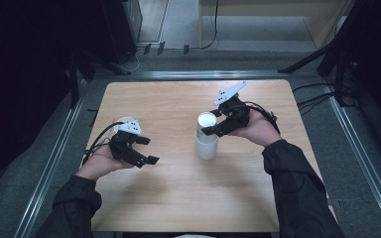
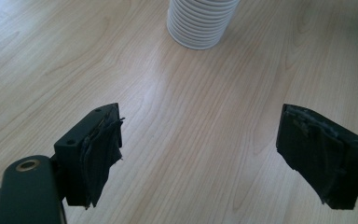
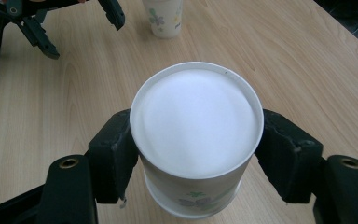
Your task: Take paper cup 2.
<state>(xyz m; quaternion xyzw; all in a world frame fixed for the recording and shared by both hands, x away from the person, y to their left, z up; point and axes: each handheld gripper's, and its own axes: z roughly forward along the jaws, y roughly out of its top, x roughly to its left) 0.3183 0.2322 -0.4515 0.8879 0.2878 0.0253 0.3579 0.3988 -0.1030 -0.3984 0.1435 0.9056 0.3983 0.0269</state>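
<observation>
Our right gripper [image 3: 196,149] has its fingers [image 3: 114,154] clenched on the top paper cup [image 3: 196,121], which sits upside down on a stack of inverted paper cups [image 1: 206,144] right of the counter's middle. We judge the step to be peeling that cup off the stack; the next move calls for a straight lift without dragging the cups below. Our left gripper [image 1: 146,148] hovers to the left with fingers [image 2: 98,149] released and nothing between them. Another flower-printed cup [image 3: 164,17] stands apart on the pale wood counter [image 1: 178,198]. Beyond lie grey floor, metal rails and dark stands.
</observation>
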